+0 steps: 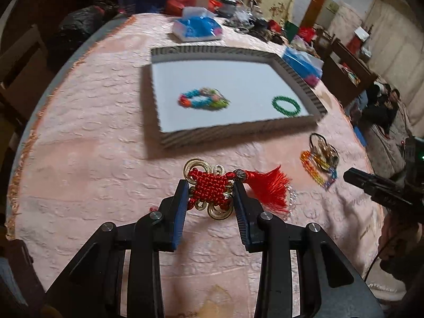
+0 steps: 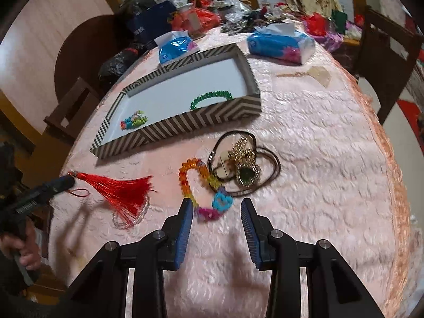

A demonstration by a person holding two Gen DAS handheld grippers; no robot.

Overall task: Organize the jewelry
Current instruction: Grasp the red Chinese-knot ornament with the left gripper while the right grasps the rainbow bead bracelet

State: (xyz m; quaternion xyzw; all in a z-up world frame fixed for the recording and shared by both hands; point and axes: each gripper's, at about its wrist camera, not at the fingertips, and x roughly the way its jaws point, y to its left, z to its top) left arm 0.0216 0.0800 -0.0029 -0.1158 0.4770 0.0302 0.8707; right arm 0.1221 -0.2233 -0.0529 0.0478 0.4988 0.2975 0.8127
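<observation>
My left gripper (image 1: 210, 185) is shut on a red knot ornament (image 1: 210, 186) with gold rings and a red tassel (image 1: 273, 188), held just above the pink tablecloth. Its tassel also shows in the right wrist view (image 2: 124, 189). The striped tray (image 1: 172, 140) lies beyond and holds a multicoloured bead bracelet (image 1: 202, 98) and a green bead bracelet (image 1: 286, 106). My right gripper (image 2: 216, 204) is open and empty, just above a rainbow bead bracelet (image 2: 201, 185). A gold pendant on a dark cord (image 2: 245, 163) lies beside that bracelet.
A clear bead bracelet (image 2: 129, 217) lies under the tassel. Two blue tissue packs (image 2: 281, 43) (image 2: 176, 46) sit behind the tray, with clutter at the table's far edge. Wooden chairs (image 2: 384, 53) stand around the round table. People sit on the floor (image 1: 381, 106).
</observation>
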